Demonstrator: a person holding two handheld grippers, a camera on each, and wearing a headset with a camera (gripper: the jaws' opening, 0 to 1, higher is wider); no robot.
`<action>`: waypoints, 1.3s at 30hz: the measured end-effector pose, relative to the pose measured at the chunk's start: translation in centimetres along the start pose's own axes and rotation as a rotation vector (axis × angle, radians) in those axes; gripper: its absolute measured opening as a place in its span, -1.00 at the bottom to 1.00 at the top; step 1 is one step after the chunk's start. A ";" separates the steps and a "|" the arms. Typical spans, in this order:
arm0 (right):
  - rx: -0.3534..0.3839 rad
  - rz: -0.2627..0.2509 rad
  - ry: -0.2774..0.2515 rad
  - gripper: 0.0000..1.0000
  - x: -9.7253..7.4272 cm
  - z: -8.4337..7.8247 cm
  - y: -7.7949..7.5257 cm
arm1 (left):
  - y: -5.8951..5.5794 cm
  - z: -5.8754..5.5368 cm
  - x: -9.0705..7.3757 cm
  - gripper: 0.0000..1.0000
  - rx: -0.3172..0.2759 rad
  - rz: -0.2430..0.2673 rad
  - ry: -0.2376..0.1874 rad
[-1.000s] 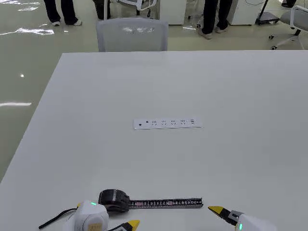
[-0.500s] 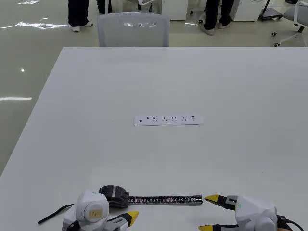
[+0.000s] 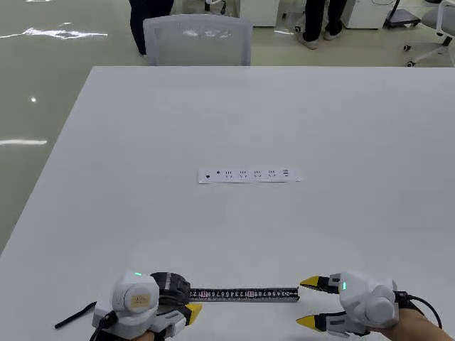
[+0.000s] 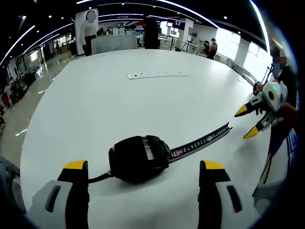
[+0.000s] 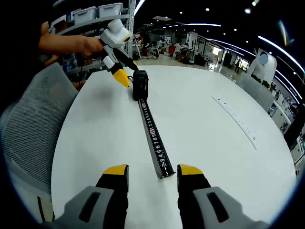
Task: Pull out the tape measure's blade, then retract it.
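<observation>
A black tape measure [image 3: 170, 287] lies near the table's front edge, its blade [image 3: 245, 293] drawn out to the right and lying flat. My left gripper [image 3: 181, 304] is open, its jaws on either side of the case [image 4: 139, 157] without touching it. My right gripper [image 3: 310, 302] is open just right of the blade's end. In the right gripper view the blade's hook [image 5: 164, 173] lies between the yellow fingertips [image 5: 116, 170], just short of them. The blade [image 5: 151, 130] runs away to the case [image 5: 140, 85] and the left gripper [image 5: 116, 71].
A white power strip [image 3: 249, 175] lies mid-table on the white table [image 3: 320, 121]. A thin black strap [image 3: 75, 317] trails left from the case. A grey chair [image 3: 197, 41] stands at the far edge, with people standing beyond it.
Both grippers have come up into view. The left has closed in around the tape case, and the right has moved up to the blade's end. The blade's length looks unchanged.
</observation>
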State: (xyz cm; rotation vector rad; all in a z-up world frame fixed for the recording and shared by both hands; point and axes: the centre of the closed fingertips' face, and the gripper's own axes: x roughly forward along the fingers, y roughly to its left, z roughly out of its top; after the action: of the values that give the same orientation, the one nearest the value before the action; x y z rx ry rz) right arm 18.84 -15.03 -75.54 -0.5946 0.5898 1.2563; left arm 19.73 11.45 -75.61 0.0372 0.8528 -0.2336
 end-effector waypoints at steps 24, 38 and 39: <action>-0.074 0.132 0.098 -0.41 2.5 -1.8 -1.9 | 0.4 -0.3 1.8 0.80 -0.021 -0.007 0.038; -0.096 0.164 0.138 -0.56 3.5 -3.0 -1.8 | 0.9 -0.3 2.5 0.77 -0.027 -0.004 0.035; -0.097 0.164 0.142 -0.58 3.5 -3.1 -1.8 | 0.9 -0.3 2.6 0.77 -0.026 -0.004 0.034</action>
State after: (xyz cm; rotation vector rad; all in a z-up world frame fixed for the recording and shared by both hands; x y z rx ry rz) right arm 21.07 -15.20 -80.04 -0.7318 0.7102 1.4110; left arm 21.37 11.90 -77.80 0.0147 0.8894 -0.2262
